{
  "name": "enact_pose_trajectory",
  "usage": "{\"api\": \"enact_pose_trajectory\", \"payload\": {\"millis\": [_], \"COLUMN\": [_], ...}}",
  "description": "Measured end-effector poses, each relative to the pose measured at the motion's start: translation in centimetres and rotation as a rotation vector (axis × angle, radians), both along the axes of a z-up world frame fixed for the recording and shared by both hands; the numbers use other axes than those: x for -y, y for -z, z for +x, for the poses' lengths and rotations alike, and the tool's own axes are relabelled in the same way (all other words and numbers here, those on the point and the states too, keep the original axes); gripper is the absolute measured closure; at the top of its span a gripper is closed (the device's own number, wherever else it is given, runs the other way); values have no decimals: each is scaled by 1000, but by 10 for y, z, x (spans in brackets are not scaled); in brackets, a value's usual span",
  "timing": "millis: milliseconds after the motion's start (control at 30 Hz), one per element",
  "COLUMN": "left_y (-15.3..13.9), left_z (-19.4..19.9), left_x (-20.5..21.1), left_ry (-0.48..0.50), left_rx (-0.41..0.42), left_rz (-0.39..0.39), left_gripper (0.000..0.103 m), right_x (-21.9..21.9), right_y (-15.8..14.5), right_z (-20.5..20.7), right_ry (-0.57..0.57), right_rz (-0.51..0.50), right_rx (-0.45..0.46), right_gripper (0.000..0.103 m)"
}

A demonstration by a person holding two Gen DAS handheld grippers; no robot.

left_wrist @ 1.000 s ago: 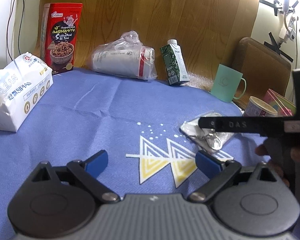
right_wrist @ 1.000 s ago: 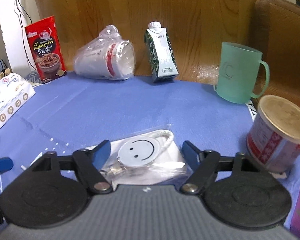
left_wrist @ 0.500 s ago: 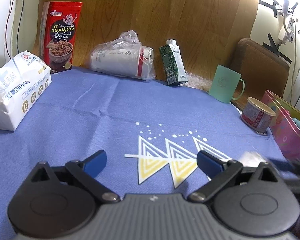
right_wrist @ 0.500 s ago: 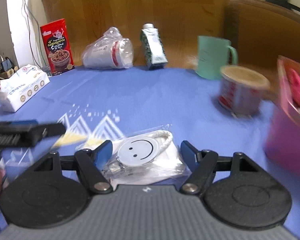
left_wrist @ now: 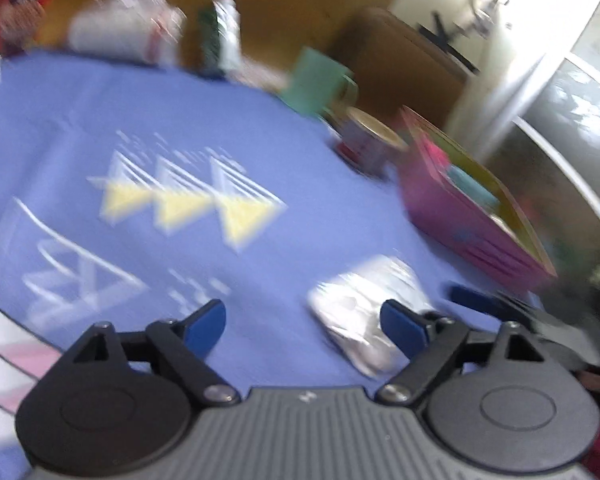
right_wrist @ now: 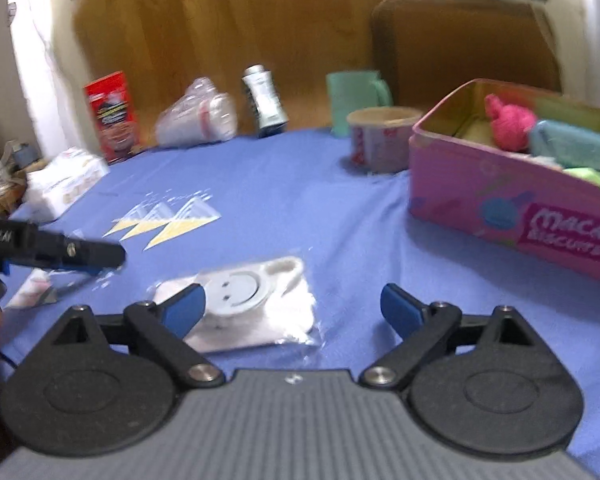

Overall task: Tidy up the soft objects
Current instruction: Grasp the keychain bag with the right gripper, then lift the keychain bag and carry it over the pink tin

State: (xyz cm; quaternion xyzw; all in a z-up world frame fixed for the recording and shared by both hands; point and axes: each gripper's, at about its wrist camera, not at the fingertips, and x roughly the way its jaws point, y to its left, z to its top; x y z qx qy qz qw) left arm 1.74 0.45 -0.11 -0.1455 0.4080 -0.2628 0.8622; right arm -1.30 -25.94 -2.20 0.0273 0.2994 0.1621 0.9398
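A clear plastic packet with a smiley-face disc [right_wrist: 244, 304] lies flat on the blue cloth [right_wrist: 300, 200]. My right gripper [right_wrist: 292, 312] hovers over it with its jaws opening; the left fingertip overlaps the packet and the right one stands clear of it. In the blurred left wrist view the same packet [left_wrist: 360, 304] sits by the right fingertip of my left gripper [left_wrist: 304, 324], whose jaws are closing without pressing on it. The left gripper [right_wrist: 60, 252] also shows at the left of the right wrist view. A pink biscuit tin [right_wrist: 500, 200] holding soft pink, teal and green items stands to the right.
Behind the tin stand a paper-lidded can [right_wrist: 380, 144] and a green mug [right_wrist: 356, 96]. Along the back are a milk carton [right_wrist: 264, 100], bagged cups [right_wrist: 200, 120] and a red snack box [right_wrist: 112, 116]. A tissue pack [right_wrist: 64, 184] lies far left.
My right gripper carried the packet rightward to beside the pink tin, then its jaws widened and the packet now lies on the cloth. The left gripper swung right, bringing the packet and tin into its view.
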Motion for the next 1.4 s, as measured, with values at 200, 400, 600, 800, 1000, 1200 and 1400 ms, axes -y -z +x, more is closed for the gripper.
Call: {"api": "enact_pose_trajectory", "payload": {"millis": [200, 400, 600, 800, 1000, 1200, 1400], "left_y": [1, -2, -3, 1, 5, 15, 20], "left_z": [6, 14, 15, 1, 6, -10, -22], "left_x": [33, 45, 35, 73, 138, 239, 300], "left_ry": [44, 47, 52, 135, 283, 498, 620], "left_rx": [-10, 1, 8, 84, 96, 156, 181], "left_rz": [15, 47, 82, 180, 201, 259, 278], "left_gripper": [22, 25, 18, 23, 22, 22, 21], "right_x": [-12, -18, 1, -8, 23, 89, 144], "right_y": [13, 5, 6, 16, 15, 20, 23], "right_z": [1, -31, -37, -19, -39, -80, -108], "right_ry": [-251, -328, -239, -242, -143, 70, 246], "right_rz": [-142, -121, -158, -163, -169, -197, -177], "right_rx": [8, 16, 57, 70, 100, 119, 119], "right_gripper": [12, 21, 20, 27, 35, 35, 35]}}
